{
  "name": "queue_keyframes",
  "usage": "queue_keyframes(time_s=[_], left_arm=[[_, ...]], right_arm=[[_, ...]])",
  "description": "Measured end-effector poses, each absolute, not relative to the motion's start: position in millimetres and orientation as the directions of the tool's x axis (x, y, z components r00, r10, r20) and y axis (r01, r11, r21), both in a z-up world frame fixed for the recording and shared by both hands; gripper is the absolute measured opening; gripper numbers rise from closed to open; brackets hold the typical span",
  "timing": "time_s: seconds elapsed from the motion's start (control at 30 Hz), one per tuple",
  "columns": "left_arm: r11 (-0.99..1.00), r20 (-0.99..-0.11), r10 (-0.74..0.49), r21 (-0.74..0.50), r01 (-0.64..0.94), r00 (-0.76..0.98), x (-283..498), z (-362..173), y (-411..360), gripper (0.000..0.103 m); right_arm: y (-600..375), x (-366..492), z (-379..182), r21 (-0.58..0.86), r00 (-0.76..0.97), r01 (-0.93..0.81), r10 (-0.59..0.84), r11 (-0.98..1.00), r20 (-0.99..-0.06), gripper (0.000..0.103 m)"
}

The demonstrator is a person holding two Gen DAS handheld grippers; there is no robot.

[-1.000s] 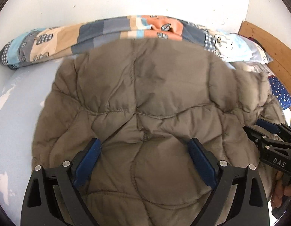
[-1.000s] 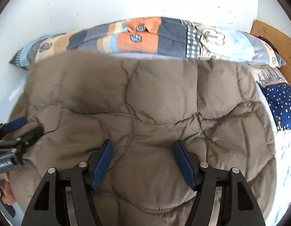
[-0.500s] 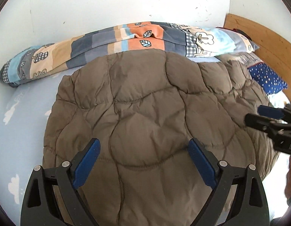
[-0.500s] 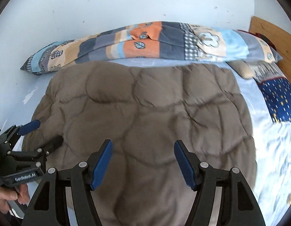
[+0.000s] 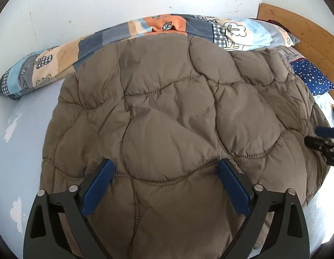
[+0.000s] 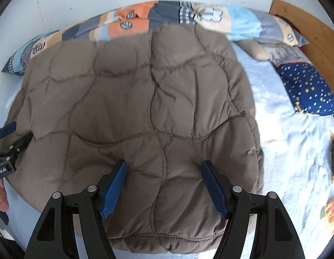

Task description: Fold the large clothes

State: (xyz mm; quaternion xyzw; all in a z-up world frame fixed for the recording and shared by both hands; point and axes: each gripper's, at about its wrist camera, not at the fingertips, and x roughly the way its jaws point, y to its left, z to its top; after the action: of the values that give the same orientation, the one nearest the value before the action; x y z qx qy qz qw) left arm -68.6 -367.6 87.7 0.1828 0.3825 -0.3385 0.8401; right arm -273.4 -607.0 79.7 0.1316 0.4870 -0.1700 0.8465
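A large brown quilted jacket [image 5: 171,116] lies spread flat on the bed, filling most of both views; it also shows in the right wrist view [image 6: 141,108]. My left gripper [image 5: 165,172] is open, its blue pads wide apart just above the jacket's near part, holding nothing. My right gripper [image 6: 163,173] is open too, above the jacket's near right part. The right gripper shows at the right edge of the left wrist view [image 5: 324,140]; the left gripper shows at the left edge of the right wrist view [image 6: 9,142].
A patchwork duvet [image 5: 132,34] lies rolled along the white wall behind the jacket. A blue star-print pillow [image 6: 307,88] and a wooden headboard [image 6: 313,30] are at the right. The light blue sheet [image 6: 285,142] shows to the right and left [image 5: 18,142].
Both grippers stayed open. After pulling back half a second ago, the views have closed in on the jacket again; it lies flat, with its right edge now clear of the pillows.
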Motion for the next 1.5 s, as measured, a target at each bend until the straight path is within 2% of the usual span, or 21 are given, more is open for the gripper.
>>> queue_keyframes(time_s=[0.23,0.37,0.47,0.63,0.73,0.8,0.97,1.2,1.5], left_arm=[[0.698,-0.791,-0.413,0.044,0.715,0.452,-61.5,76.1,-372.2,0.103],[0.698,-0.799,-0.423,0.013,0.716,0.427,-57.2,81.0,-370.2,0.103],[0.695,-0.784,-0.459,-0.023,0.719,0.419,-49.8,97.0,-365.8,0.103],[0.773,-0.740,-0.426,-0.001,0.634,0.519,-24.5,116.9,-342.9,0.103],[0.821,-0.762,-0.369,0.002,0.572,0.532,-3.0,109.6,-327.3,0.103],[0.847,-0.778,-0.330,0.006,0.532,0.535,8.1,102.7,-319.3,0.103],[0.868,-0.820,-0.320,-0.053,0.494,0.475,27.3,82.1,-310.3,0.103],[0.865,-0.822,-0.318,-0.048,0.499,0.473,29.4,79.2,-312.5,0.103],[0.864,-0.767,-0.331,-0.013,0.503,0.549,18.9,108.1,-316.8,0.103]], right_arm=[[-619.3,-266.9,60.8,0.110,0.432,0.423,-0.093,0.899,-0.897,0.080],[-620.2,-265.4,72.1,0.112,0.424,0.434,-0.093,0.894,-0.901,0.080],[-628.4,-268.2,96.3,0.180,0.510,0.442,-0.082,0.879,-0.856,0.080],[-659.5,-278.2,123.0,0.201,0.583,0.566,-0.215,0.800,-0.783,0.080],[-675.7,-278.9,110.4,0.192,0.548,0.625,-0.250,0.757,-0.798,0.079],[-685.6,-276.1,94.2,0.213,0.520,0.649,-0.222,0.730,-0.825,0.074],[-687.7,-255.5,62.3,0.152,0.432,0.643,-0.192,0.751,-0.881,0.076],[-688.4,-251.6,61.9,0.125,0.400,0.650,-0.198,0.749,-0.895,0.078],[-666.4,-259.5,109.5,0.129,0.502,0.628,-0.273,0.767,-0.821,0.078]])
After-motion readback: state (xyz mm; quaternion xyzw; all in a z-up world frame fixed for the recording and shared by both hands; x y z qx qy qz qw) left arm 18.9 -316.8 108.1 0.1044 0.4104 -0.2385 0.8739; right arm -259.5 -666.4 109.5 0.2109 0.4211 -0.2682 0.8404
